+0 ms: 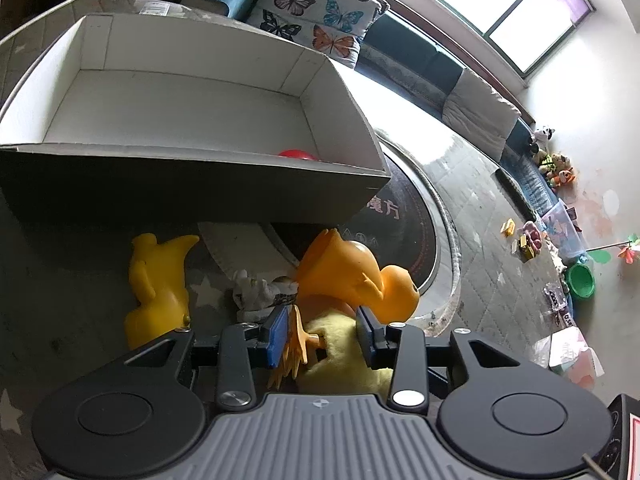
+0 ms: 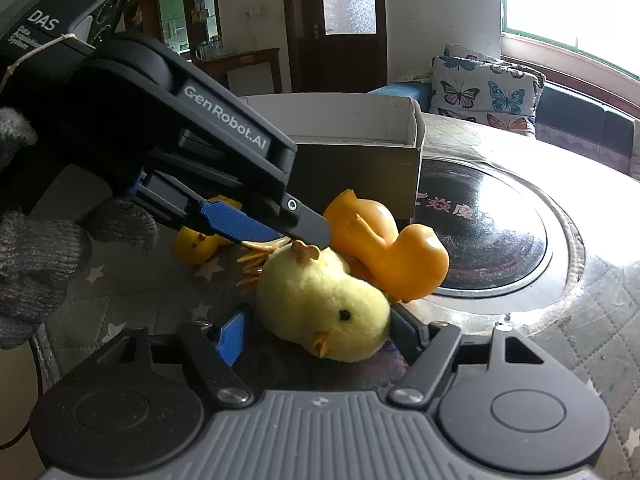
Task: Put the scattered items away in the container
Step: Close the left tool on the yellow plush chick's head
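A yellow plush chick (image 2: 320, 300) lies on its side on the star-patterned table cover. My right gripper (image 2: 316, 332) stands open around its head, with a gap at the left pad. My left gripper (image 1: 322, 334) is open over the chick's orange feet (image 1: 300, 340), which sit between its fingers. An orange rubber duck (image 1: 352, 276) lies just beyond the chick, and a yellow rubber duck (image 1: 158, 280) lies to the left. Behind them stands the cardboard box (image 1: 192, 176), with a red ball (image 1: 296, 155) inside.
A small grey-white crumpled thing (image 1: 256, 292) lies between the ducks. A round dark plate (image 2: 480, 232) is set into the table to the right. A gloved hand (image 2: 36, 264) holds the left gripper. A sofa with a butterfly cushion (image 2: 484, 88) stands behind.
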Demonstrator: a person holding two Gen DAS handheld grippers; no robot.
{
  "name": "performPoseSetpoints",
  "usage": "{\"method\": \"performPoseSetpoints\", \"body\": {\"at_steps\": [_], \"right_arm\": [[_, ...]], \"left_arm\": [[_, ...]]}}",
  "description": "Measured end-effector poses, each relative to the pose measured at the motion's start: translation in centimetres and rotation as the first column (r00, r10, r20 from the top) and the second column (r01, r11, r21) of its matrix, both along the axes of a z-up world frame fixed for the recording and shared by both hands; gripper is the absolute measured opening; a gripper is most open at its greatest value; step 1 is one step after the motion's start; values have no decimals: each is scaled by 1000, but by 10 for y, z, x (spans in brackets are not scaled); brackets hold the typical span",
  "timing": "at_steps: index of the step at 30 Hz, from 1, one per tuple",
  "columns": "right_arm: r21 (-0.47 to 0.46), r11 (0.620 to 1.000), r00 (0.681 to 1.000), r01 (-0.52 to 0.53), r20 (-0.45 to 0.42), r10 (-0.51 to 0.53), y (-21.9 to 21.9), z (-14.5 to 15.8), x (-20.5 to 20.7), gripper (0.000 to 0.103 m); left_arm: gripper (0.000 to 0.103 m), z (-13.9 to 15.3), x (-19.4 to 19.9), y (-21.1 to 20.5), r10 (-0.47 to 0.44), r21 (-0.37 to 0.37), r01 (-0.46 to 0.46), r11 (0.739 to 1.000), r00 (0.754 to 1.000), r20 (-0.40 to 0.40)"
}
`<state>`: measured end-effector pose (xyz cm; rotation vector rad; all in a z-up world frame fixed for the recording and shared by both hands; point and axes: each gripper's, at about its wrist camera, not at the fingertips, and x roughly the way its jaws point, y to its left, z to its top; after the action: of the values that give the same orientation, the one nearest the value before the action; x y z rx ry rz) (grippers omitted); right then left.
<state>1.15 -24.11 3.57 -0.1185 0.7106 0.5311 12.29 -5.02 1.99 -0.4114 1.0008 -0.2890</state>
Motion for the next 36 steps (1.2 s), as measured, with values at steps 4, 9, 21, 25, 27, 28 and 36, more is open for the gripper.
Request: {"method": "performPoseSetpoints", "body": {"at_steps": [4,9,21,25,27,28,36], "right_arm": [[0,1000,1000,-15,-3,15,-1,3,-4,72],[5,1000,1000,-11,0,11,-2,2,-2,72],[0,1000,1000,-20,-2,20,0,0,-1,66],[0,1000,1000,-23,-5,23,-1,0,-3,64],[-2,1000,1000,-22,-6,22,0,0,-3,64],[-4,1000,1000,-22,-5,22,0,0,-3,64],[-7,1000,1000,-14,-6,14,1,-1,-4,64]], "left_arm": [[40,-1,0,3,5,-9,-5,1000,1000,-8],[41,-3,1,5,6,-21,-6,1000,1000,-17],[41,-2,1,4,2,-20,-2,1000,1000,-25],[43,-3,1,3,0,-17,0,1000,1000,-28],[43,-3,1,3,1,-20,-2,1000,1000,-29],[43,-3,1,3,0,-20,0,1000,1000,-28],[45,-4,-2,5,-2,-26,1,1000,1000,-28]]}}
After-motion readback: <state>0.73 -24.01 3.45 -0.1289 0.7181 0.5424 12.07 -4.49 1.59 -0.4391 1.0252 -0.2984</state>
